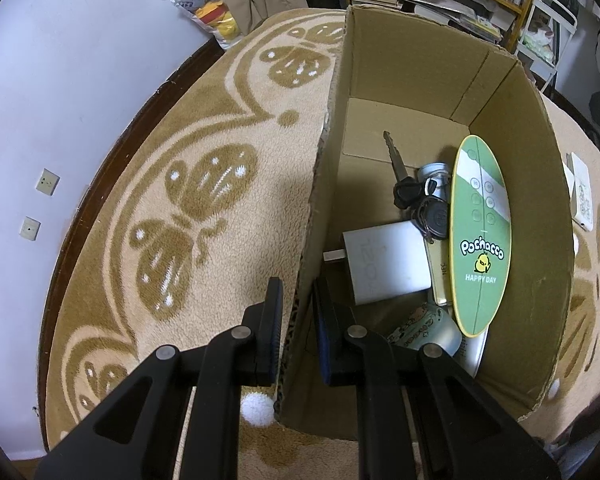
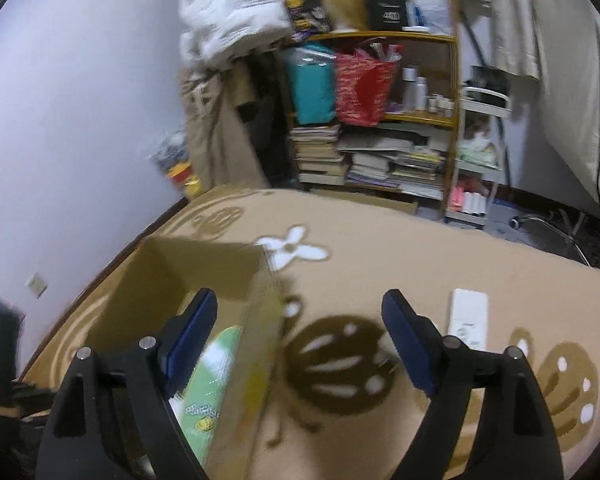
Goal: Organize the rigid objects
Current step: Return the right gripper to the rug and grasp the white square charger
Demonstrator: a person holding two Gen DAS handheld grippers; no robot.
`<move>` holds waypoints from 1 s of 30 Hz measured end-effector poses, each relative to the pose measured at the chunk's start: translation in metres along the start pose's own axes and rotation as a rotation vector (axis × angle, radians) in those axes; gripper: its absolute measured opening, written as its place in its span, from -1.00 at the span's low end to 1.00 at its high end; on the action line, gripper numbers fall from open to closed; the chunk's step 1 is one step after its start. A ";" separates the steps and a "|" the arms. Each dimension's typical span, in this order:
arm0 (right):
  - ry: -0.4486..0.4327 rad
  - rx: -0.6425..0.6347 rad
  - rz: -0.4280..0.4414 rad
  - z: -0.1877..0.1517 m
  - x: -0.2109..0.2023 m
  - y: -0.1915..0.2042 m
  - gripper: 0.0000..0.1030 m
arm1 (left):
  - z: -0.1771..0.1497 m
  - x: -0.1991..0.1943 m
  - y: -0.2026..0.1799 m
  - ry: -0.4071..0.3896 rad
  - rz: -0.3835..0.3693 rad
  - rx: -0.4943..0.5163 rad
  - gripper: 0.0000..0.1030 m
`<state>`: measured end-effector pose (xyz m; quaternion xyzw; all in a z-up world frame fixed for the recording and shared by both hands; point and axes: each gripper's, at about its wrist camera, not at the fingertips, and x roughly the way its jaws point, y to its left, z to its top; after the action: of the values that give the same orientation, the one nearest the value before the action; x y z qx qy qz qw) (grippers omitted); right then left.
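A cardboard box (image 1: 428,76) stands on the beige patterned rug. Inside lie a green oval "Pochacco" board (image 1: 482,232), a white charger block (image 1: 388,266), a key with black fobs (image 1: 404,176), a small metal tin (image 1: 434,172) and a printed mug (image 1: 428,330). My left gripper (image 1: 298,308) is shut on the box's left wall, one finger outside and one inside. My right gripper (image 2: 300,328) is open and empty above the rug, beside the box (image 2: 236,264). A white flat device (image 2: 469,318) lies on the rug right of it; it also shows in the left wrist view (image 1: 582,196).
A purple wall (image 1: 60,80) borders the rug on the left. A wooden shelf (image 2: 380,120) with books, bags and bottles stands behind, with a white cart (image 2: 480,152) beside it. A plastic bag of toys (image 1: 210,4) sits by the wall.
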<state>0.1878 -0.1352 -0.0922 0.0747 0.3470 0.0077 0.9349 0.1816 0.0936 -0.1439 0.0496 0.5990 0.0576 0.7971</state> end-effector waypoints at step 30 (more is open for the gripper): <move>0.295 0.146 -0.062 -0.034 0.110 -0.102 0.50 | 0.000 0.002 0.002 0.002 -0.010 -0.001 -0.71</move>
<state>0.2456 -0.2242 -0.2040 0.1298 0.4823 -0.0354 0.8656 0.1821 0.0961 -0.1450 0.0459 0.6002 0.0539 0.7967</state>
